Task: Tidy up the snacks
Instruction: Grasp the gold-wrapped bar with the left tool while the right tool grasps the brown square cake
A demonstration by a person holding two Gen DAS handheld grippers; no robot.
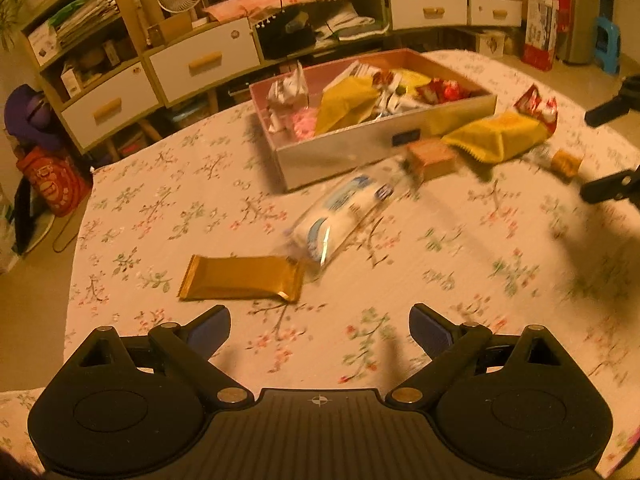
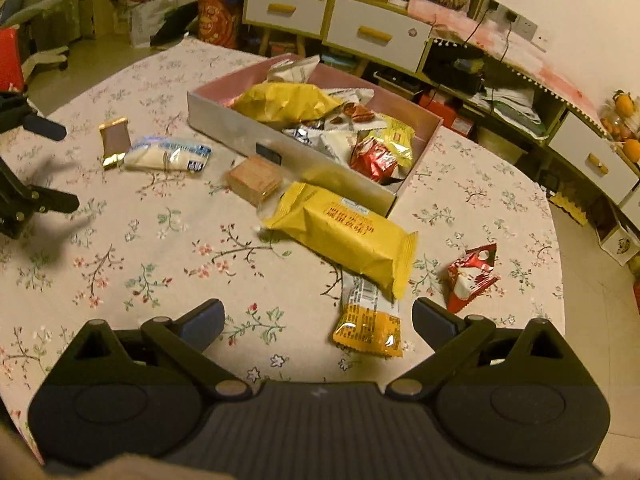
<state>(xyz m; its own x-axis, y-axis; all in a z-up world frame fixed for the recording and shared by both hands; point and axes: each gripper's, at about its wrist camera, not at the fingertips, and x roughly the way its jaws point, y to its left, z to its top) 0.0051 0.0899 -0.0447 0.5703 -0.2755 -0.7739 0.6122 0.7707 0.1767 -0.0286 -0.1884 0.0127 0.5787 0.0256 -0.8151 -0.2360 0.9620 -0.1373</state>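
A pink-lined box (image 1: 360, 152) (image 2: 224, 120) on the floral table holds several snack packs. Loose snacks lie around it. A gold bar (image 1: 240, 278) (image 2: 114, 140) lies just ahead of my open, empty left gripper (image 1: 320, 326). A white and blue pack (image 1: 340, 216) (image 2: 166, 156) lies beyond it. A pink square pack (image 1: 432, 158) (image 2: 254, 180) sits by the box front. A big yellow bag (image 2: 344, 236) (image 1: 500, 136), an orange pack (image 2: 370, 326) and a red pack (image 2: 470, 276) lie before my open, empty right gripper (image 2: 318, 318).
The floral tablecloth (image 1: 160, 208) covers a rounded table whose edge drops off at the left and far side. Shelves with white drawers (image 1: 204, 64) stand behind the table. The right gripper's fingers (image 1: 608, 188) show at the right edge of the left wrist view.
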